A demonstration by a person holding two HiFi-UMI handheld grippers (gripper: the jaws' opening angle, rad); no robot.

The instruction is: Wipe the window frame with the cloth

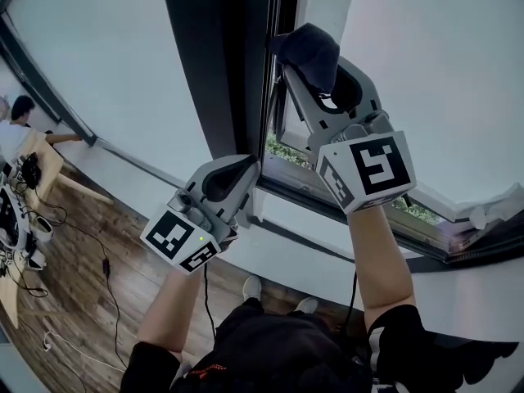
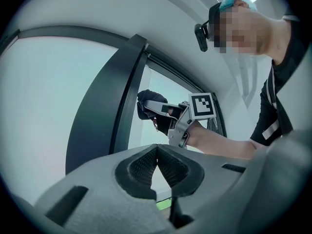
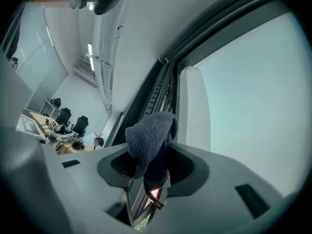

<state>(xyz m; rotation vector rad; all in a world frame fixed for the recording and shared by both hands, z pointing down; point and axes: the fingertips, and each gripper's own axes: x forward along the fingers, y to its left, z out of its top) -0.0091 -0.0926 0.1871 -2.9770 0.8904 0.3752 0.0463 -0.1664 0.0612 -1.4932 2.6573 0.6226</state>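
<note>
The right gripper (image 3: 149, 165) is clenched on a dark cloth (image 3: 152, 133), whose bunched end lies against the edge of the window frame (image 1: 214, 64), high on its upright post. The left gripper (image 2: 157, 152) is closed on nothing, lower down near the post's foot, with bare glass (image 1: 106, 64) to its left

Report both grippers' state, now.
The left gripper: shut, holding nothing.
The right gripper: shut on the cloth.

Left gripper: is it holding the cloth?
No, the left gripper has its jaws together on nothing; the right gripper holds the cloth.
</note>
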